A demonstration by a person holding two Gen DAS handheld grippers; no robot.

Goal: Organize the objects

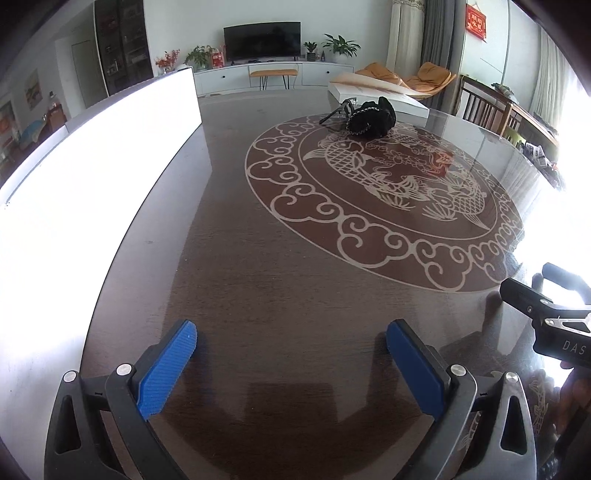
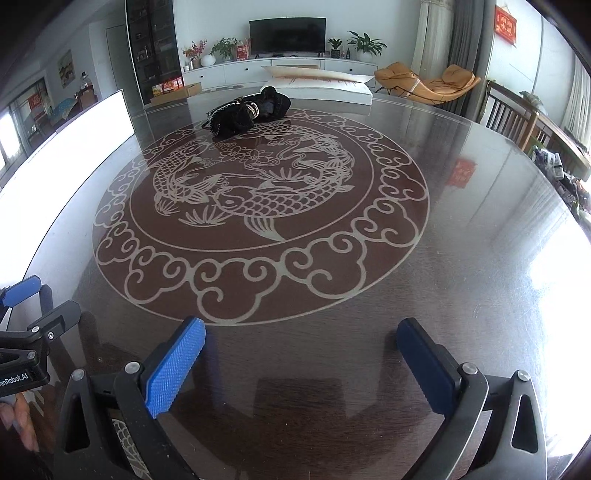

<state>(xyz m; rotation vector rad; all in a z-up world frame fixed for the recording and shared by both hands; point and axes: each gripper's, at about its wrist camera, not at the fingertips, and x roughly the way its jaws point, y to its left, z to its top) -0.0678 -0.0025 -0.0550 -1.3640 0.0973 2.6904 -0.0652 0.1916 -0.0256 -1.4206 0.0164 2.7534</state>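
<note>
Glossy worktop [image 2: 461,258] with carp inlay — at its far side lies a black bundle [image 2: 251,116], well apart from my left gripper [image 1: 291,345] and right gripper [image 2: 301,341], both wide, empty. Probably soft, light — I'd pinch a fold.

Place: a home living room
Far wall: television [image 2: 287,35] on a long white cabinet [image 2: 280,72], potted plants [image 2: 365,44] beside it
Seating: orange lounge chairs [image 2: 428,83]
Foreground: round dark table [image 2: 461,258] with fish inlay
</note>
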